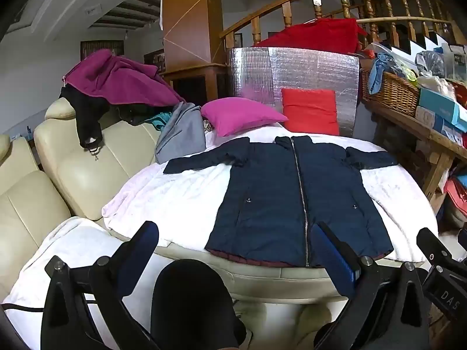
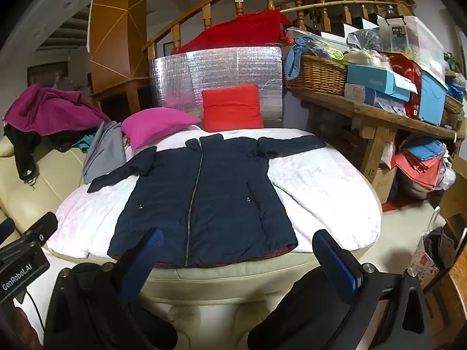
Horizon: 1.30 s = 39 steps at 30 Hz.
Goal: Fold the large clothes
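Both the left claw (image 1: 233,250) and the right claw (image 2: 239,253) gape wide and empty, short of the hem. The navy zip-up coat (image 1: 292,192) lies flat, zipped, sleeves spread, on the white blanket (image 1: 175,198). No fold made yet; everything remains.

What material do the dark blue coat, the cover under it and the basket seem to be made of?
Coat: probably smooth synthetic cloth, slightly padded, with a metal-looking zipper. Cover: likely soft fleece or plush; white, fuzzy, textured surface. Basket: woven wicker or rattan, brown, with visible weave.
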Tool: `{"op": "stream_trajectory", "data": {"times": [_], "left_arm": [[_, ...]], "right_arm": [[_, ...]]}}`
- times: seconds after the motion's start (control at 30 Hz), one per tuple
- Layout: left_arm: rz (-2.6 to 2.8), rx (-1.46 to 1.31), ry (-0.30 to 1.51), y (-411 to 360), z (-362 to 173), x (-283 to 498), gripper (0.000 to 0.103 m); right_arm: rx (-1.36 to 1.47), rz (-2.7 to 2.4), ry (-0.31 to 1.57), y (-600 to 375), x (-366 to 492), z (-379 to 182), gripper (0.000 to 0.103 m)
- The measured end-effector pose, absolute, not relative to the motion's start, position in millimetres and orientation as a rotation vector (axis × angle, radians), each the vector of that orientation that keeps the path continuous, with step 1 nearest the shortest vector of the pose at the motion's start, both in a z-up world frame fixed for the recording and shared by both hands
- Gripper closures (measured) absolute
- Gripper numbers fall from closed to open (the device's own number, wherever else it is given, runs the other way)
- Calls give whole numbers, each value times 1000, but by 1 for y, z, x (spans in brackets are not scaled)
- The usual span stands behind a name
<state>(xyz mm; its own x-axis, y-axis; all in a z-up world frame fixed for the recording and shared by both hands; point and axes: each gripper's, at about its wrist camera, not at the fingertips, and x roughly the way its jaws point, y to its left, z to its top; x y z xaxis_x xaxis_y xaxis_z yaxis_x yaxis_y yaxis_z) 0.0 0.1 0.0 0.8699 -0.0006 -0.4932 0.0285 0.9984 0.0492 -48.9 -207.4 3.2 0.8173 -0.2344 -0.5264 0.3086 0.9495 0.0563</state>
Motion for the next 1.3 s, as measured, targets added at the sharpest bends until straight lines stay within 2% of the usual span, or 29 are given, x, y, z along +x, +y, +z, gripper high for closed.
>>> {"op": "stream_trajectory", "data": {"times": [1.3], "left_arm": [[8, 91, 498, 7, 6, 2, 0]], "right_arm": [[161, -264, 523, -203, -39, 13, 0]]}}
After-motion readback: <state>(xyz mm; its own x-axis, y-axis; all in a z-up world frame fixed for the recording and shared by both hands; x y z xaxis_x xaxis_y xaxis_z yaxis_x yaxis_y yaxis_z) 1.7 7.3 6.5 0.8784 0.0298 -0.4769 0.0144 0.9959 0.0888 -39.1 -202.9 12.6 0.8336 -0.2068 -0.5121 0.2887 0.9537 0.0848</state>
